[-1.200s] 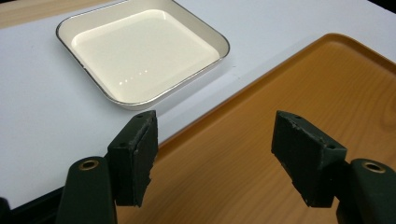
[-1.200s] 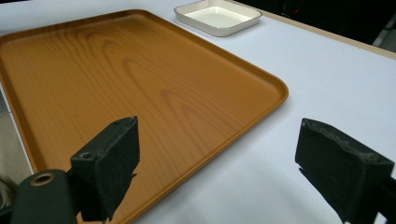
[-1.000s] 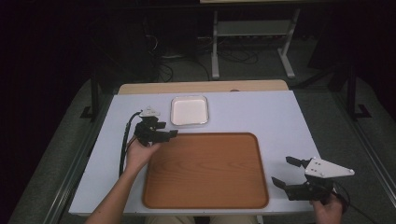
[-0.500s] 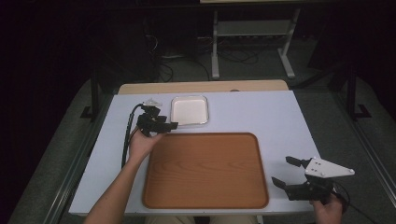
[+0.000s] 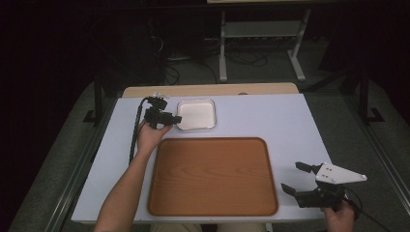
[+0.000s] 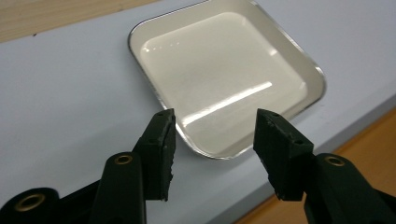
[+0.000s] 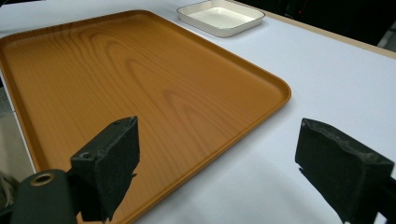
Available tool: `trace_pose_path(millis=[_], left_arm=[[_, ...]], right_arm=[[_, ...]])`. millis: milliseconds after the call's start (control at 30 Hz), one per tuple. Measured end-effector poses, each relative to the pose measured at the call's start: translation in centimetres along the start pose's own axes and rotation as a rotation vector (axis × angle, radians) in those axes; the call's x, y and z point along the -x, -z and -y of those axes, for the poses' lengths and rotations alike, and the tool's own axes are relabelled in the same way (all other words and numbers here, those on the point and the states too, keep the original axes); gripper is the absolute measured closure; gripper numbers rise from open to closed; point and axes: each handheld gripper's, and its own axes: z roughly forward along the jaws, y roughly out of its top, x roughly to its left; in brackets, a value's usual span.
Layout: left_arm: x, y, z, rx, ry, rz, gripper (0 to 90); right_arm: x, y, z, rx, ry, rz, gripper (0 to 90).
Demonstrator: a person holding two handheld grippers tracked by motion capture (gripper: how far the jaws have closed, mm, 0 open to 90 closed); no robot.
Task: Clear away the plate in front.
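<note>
We can read no text, label, brand, number or sign anywhere. The white dish [image 5: 196,114] at the far left, the wooden tray [image 5: 212,176] nearer us, and the tabletop [image 5: 270,116] are all plain and unmarked.

Bare table [image 5: 270,116] right of dish [image 5: 196,114]; tray [image 5: 212,176] fills centre.

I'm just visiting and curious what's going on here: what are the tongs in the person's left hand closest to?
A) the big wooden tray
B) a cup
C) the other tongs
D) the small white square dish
D: the left tongs sit right at the corner of the small white dish, its rim lying between the open jaws, while the wooden tray lies nearer the person.
</note>
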Motion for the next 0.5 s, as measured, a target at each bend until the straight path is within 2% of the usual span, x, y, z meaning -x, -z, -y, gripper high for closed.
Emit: trace_pose_path(millis=[167, 200, 267, 300, 400, 500], left_arm=[[-0.9, -1.3, -0.5, -0.015, 0.061, -0.003, 54.8], [-0.9, -1.8, -0.7, -0.039, 0.052, -0.018, 55.7], [-1.0, -2.0, -0.7, -0.049, 0.054, -0.021, 57.5], [-1.1, -2.2, -0.8, -0.052, 0.069, -0.023, 58.2], [-1.1, -2.7, -1.0, -0.062, 0.067, -0.068, 59.0], [-1.3, -3.2, -0.9, -0.071, 0.084, -0.080, 60.3]], right_arm=[[0.1, 0.0, 0.0, 0.003, -0.002, -0.002, 13.0], [0.1, 0.0, 0.1, 0.004, -0.003, -0.001, 13.0], [0.1, 0.1, 0.1, 0.006, -0.004, 0.000, 13.0], [0.1, 0.1, 0.1, 0.007, -0.004, 0.000, 13.0], [0.1, 0.1, 0.1, 0.007, -0.003, -0.001, 13.0], [0.1, 0.1, 0.1, 0.005, -0.003, -0.003, 13.0]])
